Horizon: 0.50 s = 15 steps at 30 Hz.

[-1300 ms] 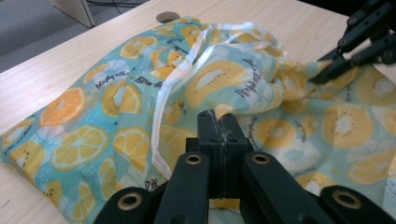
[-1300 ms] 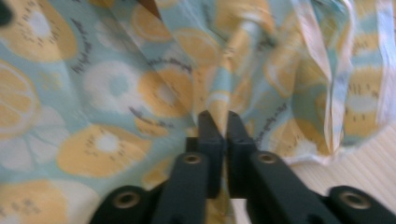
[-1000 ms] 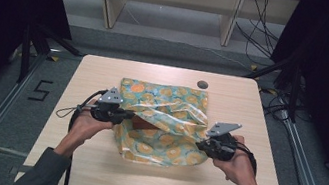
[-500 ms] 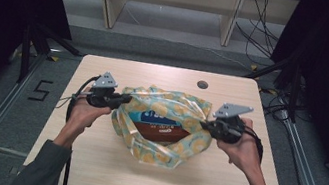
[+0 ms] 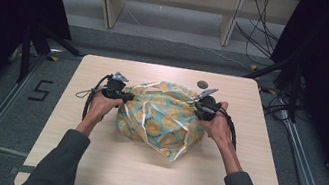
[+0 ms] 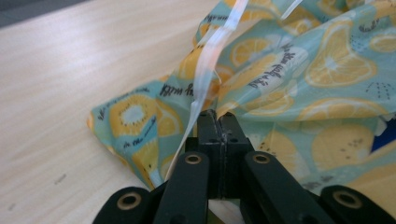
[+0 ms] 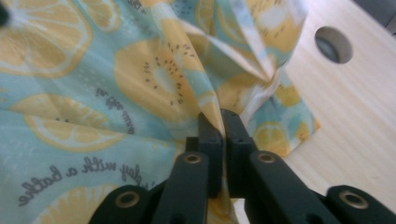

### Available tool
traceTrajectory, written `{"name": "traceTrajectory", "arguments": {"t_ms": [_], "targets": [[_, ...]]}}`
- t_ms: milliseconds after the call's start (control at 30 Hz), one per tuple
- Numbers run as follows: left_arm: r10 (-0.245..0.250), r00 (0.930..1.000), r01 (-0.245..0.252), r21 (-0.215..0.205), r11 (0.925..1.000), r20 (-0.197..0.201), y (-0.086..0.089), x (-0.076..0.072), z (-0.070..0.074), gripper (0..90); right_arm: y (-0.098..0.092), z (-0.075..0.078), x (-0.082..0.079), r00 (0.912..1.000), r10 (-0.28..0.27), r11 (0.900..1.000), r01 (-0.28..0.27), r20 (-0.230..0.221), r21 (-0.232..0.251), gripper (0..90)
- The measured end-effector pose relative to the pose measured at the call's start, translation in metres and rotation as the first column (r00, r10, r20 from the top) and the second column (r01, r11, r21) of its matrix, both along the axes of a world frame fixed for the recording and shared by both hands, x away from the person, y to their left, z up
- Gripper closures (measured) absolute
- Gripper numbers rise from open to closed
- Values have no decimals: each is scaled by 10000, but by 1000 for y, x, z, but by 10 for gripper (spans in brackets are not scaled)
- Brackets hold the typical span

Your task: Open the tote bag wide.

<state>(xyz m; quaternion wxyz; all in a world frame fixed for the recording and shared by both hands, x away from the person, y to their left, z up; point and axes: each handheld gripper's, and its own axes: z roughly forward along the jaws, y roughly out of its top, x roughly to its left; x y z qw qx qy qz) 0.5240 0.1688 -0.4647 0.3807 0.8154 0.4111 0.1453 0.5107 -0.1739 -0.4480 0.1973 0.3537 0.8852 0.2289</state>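
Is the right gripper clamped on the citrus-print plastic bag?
Yes, the right gripper has its black jaws pinched on a fold of the teal, citrus-print plastic bag.

Bag (image 7: 93, 70) w/ fruit print: black script reads "day with a bottle" in right gripper view; other script bits on it too blurred. Floor (image 5: 7, 112) left of bench: black "5" (image 5: 41, 90).

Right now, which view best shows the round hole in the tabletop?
The right gripper view: the hole is large and sharp beside the fruit-print bag. The high view shows it small, beyond the bag. The left gripper view faces bag and bare wood.
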Motion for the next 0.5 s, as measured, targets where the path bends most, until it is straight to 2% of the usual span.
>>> {"name": "traceTrajectory", "arguments": {"t_ms": [33, 100, 133, 167, 200, 233, 267, 300, 400, 433, 467, 500], "targets": [[-137, 9999, 137, 80, 9999, -17, 1, -2, 1, 858, 0, -1, -2, 9997, -74, 10000, 75, -233, 44, 831], [-14, 10000, 14, 17, 10000, 72, 4, -7, 8, 749, -3, -2, -5, 9996, -60, 9995, 69, -286, 301, 789], [49, 9998, -46, -163, 9999, 212, 6, -11, 14, 687, -6, -1, -6, 9997, -127, 9989, 136, -198, 455, 761], [49, 9998, -46, -163, 9999, 212, 6, -11, 14, 648, -6, -1, -6, 9997, -127, 9989, 136, -198, 455, 761], [-54, 9987, 65, -222, 9997, 511, 7, -20, 29, 593, -11, 2, -8, 9988, -293, 9959, 326, -396, 844, 697], [-54, 9987, 65, -222, 9997, 511, 7, -20, 29, 543, -13, 4, -9, 9988, -375, 9943, 404, -310, 990, 691], [-202, 9962, 196, 73, 9998, 842, 4, -32, 44, 489, -15, 8, -11, 9990, -350, 9928, 378, -266, 1137, 678], [-251, 9944, 236, 159, 9996, 1026, 3, -39, 52, 454, -16, 9, -12, 9993, -345, 9886, 358, -111, 1462, 661], [-404, 9875, 375, 217, 9991, 1524, -4, -58, 69, 398, -15, 20, -21, 9996, -253, 9835, 264, -81, 1788, 626], [-523, 9843, 486, 264, 9985, 1686, -8, -64, 73, 392, -15, 25, -24, 9998, -178, 9841, 196, -116, 1764, 618], [-672, 9810, 622, 329, 9975, 1822, -12, -69, 77, 393, -14, 28, -26, 10000, -68, 9826, 68, -7, 1855, 607], [-913, 9775, 842, 450, 9954, 1903, -17, -74, 80, 396, -12, 29, -28, 9996, -153, 9771, 103, 219, 2127, 597]]}}
